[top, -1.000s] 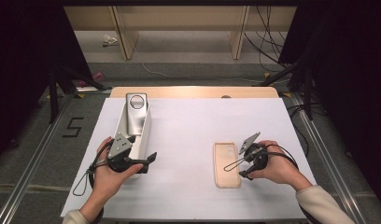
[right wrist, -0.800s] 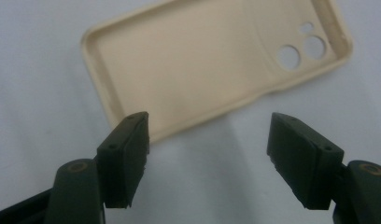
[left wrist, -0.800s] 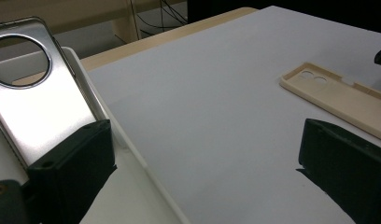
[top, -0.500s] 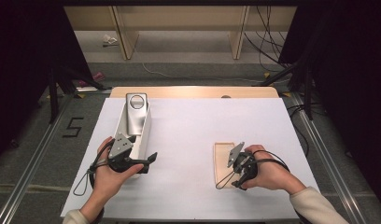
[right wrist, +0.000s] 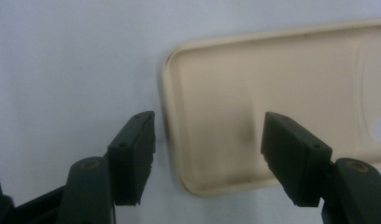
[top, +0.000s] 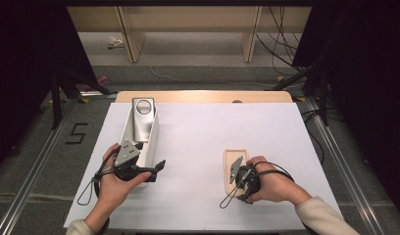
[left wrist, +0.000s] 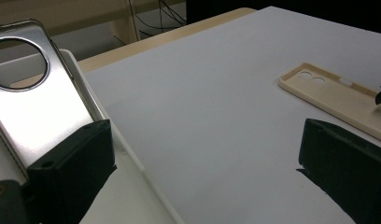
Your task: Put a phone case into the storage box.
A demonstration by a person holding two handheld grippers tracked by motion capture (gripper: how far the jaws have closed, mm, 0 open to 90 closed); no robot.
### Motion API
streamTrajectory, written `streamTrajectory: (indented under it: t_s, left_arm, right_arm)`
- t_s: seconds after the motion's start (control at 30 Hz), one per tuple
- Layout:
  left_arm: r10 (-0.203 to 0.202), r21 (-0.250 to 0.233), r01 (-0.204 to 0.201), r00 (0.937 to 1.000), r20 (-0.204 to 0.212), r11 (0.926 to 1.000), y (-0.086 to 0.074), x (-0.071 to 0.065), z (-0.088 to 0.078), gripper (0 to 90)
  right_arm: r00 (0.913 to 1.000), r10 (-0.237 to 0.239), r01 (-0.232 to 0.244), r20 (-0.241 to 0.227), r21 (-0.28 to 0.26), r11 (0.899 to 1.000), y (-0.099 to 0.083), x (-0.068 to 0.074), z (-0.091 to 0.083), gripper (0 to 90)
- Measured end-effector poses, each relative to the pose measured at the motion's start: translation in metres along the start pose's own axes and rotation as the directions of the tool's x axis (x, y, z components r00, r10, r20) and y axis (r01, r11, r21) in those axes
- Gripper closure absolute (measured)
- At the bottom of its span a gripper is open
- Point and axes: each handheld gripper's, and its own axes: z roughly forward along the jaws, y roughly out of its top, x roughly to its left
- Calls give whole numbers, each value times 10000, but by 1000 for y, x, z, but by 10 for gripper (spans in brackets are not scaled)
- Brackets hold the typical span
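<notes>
Item: beige phone case (top: 232, 169), near edge of the desk (top: 198, 132), right claw (right wrist: 205, 154) arriving over its corner.

Since a second ago the right claw has slid in over the case and its jaws have been closing, straddling one rounded rim, pads not yet touching; a pickup looks imminent. Case: matte, soft-looking tray, raised lip, camera cut-outs. Left claw (left wrist: 198, 172): wide open, empty, beside a polished metal phone (top: 140, 122) in its white box (top: 151, 142).

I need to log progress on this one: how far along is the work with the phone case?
Nothing looks finished: the beige phone case lies flat on the white sheet. The right gripper, jaws just closing, straddles its edge without touching. The left gripper is open beside the silver phone. Grasping and fitting remain.
</notes>
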Motion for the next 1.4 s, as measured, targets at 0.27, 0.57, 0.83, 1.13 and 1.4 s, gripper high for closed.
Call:
streamTrajectory:
  t_s: [0.27,0.57,0.83,1.13,1.4]
  left_arm:
    - [-10,18,10,10000,24,10000,-1,0,0,29]
    - [-12,39,12,10000,97,10000,-1,-1,1,30]
    - [13,47,-14,9999,127,10000,-1,-2,2,30]
    - [40,73,-41,9999,132,10000,-1,-2,2,31]
    - [24,86,-25,9999,115,10000,-1,-2,2,32]
  right_arm:
    - [9992,-403,402,21,483,9980,6,3,5,442]
    - [9956,-905,919,-240,664,9935,10,9,4,633]
    - [9922,-1241,1243,-79,728,9896,13,15,4,782]
    - [9925,-1195,1213,-274,799,9894,13,17,3,863]
    - [9913,-1288,1306,-291,721,9888,12,16,3,871]
